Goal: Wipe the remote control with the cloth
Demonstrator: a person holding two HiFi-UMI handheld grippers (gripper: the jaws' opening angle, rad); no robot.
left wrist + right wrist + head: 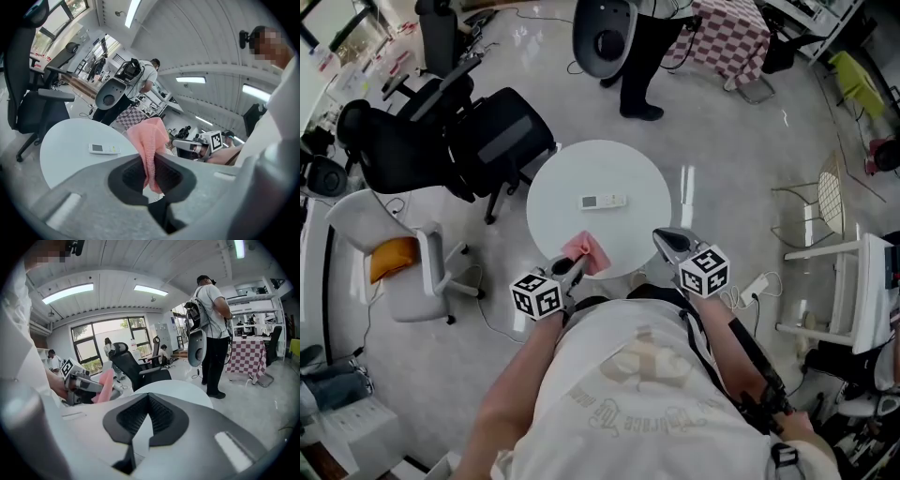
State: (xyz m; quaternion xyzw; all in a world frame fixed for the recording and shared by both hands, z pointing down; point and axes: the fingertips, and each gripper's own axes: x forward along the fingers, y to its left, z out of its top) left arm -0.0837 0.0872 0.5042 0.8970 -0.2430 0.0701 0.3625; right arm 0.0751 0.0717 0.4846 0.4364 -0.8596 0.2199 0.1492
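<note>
soft pink cloth (585,251); smooth matt white table (637,178); glossy floor (722,141)

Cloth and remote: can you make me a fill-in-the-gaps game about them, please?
1. The left gripper is shut on a cloth whose colour is ____.
2. The remote lies on a white table whose shape is ____.
3. The right gripper is shut and holds ____.

Missing words: pink; round; nothing.
</note>
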